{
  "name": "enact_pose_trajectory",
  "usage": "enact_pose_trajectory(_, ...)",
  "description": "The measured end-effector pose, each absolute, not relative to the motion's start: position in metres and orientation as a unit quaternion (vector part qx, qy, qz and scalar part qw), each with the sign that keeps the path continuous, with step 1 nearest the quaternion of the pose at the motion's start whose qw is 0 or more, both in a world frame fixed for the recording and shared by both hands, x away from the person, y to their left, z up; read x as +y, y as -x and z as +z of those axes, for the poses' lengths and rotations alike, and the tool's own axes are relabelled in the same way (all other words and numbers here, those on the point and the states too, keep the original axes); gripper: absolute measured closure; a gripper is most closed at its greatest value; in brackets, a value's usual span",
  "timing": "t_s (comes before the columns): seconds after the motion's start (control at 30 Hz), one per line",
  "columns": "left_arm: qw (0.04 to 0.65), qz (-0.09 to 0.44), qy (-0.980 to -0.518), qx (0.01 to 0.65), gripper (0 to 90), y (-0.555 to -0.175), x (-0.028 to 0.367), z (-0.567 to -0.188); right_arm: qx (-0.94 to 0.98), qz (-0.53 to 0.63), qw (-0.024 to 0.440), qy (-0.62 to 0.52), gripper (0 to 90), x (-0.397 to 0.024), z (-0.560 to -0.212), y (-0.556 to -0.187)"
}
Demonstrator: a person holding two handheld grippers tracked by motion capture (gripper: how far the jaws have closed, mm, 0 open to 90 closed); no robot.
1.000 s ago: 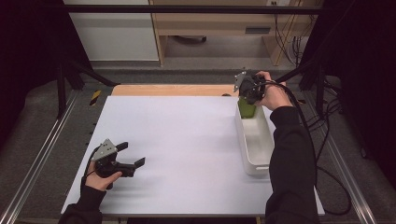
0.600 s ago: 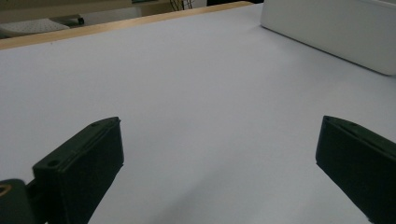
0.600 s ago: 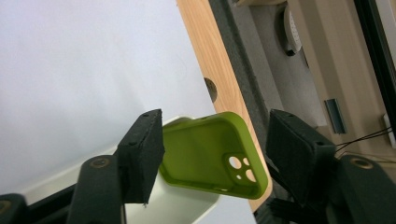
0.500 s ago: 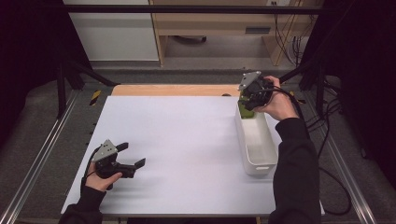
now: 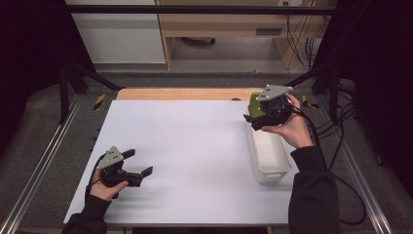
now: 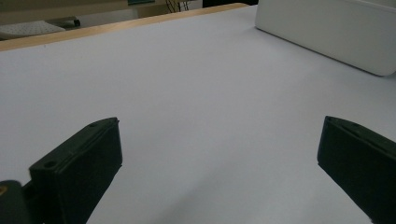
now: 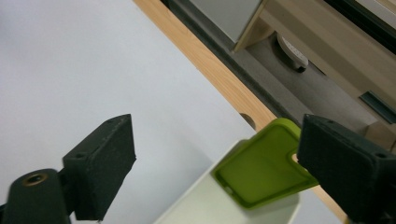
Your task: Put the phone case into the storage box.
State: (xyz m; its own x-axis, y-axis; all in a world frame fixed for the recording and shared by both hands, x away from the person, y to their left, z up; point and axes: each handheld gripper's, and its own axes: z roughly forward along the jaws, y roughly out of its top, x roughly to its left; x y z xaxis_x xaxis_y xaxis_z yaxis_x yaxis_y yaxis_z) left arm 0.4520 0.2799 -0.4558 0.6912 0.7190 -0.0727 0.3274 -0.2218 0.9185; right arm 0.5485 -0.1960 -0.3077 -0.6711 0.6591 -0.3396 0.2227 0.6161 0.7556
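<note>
one white bin [image 5: 267, 155], one green case [image 7: 261, 170], two grippers

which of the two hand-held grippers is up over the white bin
The right hand-held gripper, jaws open above the long white plastic bin beside the green rubbery flat piece. The left hand-held gripper sits low over bare tabletop.

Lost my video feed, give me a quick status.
Left gripper open, low over the table. Right gripper open above the white bin. Green tray sits in the bin's far end. Nothing in the way.
</note>
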Motion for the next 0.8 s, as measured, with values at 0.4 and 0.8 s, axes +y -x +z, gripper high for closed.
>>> enact_pose_trajectory(0.4, 0.525, 0.184, -0.760, 0.337, 0.0, -0.450, 0.278, -0.454, 0.784, 0.465, 0.274, -0.306, 4.3, -0.200, -0.324, -0.503)
enact_pose_trajectory(0.8, 0.525, 0.184, -0.760, 0.335, 0.0, -0.450, 0.277, -0.453, 0.755, 0.512, 0.239, -0.333, 2.8, -0.218, -0.365, -0.469)
